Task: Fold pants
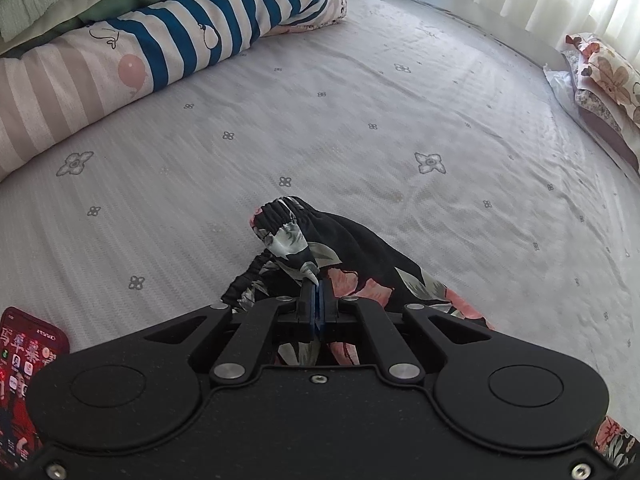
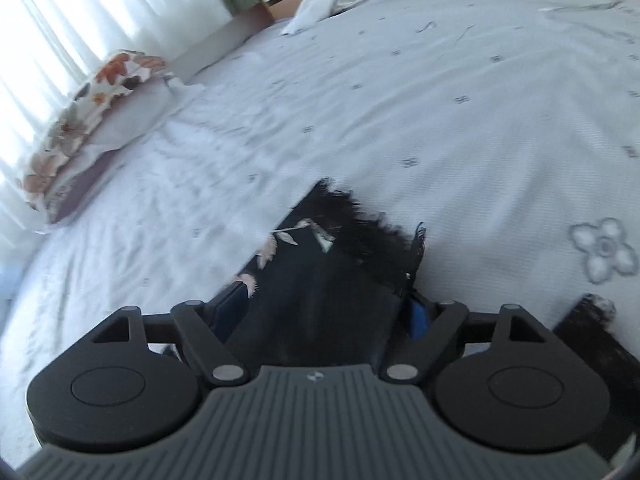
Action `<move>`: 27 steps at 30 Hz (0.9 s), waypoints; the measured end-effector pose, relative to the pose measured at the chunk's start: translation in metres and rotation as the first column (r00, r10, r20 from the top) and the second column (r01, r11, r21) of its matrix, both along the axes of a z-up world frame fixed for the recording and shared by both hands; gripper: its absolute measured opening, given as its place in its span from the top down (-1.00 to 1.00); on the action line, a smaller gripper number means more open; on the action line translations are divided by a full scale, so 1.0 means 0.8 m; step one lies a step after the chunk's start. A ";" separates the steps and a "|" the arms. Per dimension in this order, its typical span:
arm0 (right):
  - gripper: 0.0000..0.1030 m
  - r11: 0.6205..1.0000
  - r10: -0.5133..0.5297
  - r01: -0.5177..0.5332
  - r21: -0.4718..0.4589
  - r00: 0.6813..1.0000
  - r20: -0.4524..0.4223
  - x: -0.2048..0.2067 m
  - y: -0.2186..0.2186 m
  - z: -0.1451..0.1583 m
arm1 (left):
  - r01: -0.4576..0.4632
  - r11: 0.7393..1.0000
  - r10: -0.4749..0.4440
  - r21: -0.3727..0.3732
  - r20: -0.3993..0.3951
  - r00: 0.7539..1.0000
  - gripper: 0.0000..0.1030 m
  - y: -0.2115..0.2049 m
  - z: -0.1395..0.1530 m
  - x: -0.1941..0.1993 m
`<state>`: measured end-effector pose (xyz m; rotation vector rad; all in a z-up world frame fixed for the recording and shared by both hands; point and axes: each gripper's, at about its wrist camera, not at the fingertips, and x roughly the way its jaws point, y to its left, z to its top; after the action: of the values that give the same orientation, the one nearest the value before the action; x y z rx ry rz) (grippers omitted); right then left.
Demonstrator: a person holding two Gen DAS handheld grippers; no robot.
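Black floral pants (image 1: 352, 256) pinched at waistband by left gripper (image 1: 318, 286) for folding; right gripper (image 2: 324, 308) spread wide around frayed hem

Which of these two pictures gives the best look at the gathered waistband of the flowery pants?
The left wrist view: the elastic waistband sits sharp and bunched just beyond the left gripper, which is shut on the pants. The right wrist view is blurred and shows only a frayed hem, no waistband.

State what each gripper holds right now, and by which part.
The left gripper is shut on the floral pants beside their gathered waistband. The right gripper is open around a hem, gripping nothing.
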<state>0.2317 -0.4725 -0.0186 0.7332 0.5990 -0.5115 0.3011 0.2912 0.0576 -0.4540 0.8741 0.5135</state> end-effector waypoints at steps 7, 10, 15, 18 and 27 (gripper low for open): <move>0.52 0.996 0.053 -0.053 0.074 0.999 0.009 0.001 -0.003 -0.008 | 0.010 1.000 -0.010 0.007 -0.004 1.000 0.96 -0.007 -0.004 0.003; 0.01 0.990 0.134 -0.134 0.041 0.991 -0.001 0.007 0.010 -0.006 | -0.002 1.000 0.002 -0.001 -0.004 1.000 0.96 -0.006 -0.005 0.004; 0.85 0.991 0.136 -0.136 0.009 0.990 -0.036 0.022 0.022 0.000 | -0.012 1.000 0.012 -0.004 -0.004 1.000 0.97 -0.008 -0.009 0.004; 0.97 0.992 0.120 -0.122 -0.039 0.991 -0.054 0.017 0.028 0.013 | -0.019 1.000 0.018 0.011 0.019 1.000 0.99 -0.008 -0.002 0.000; 0.97 0.972 0.054 -0.054 -0.229 0.999 -0.007 -0.047 0.021 0.088 | 0.005 1.000 -0.006 0.012 0.097 0.995 0.99 -0.004 0.047 -0.033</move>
<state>0.1937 -0.4557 0.0521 0.4970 0.5483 -0.5203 0.2747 0.2879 0.0955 -0.4625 0.7784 0.4872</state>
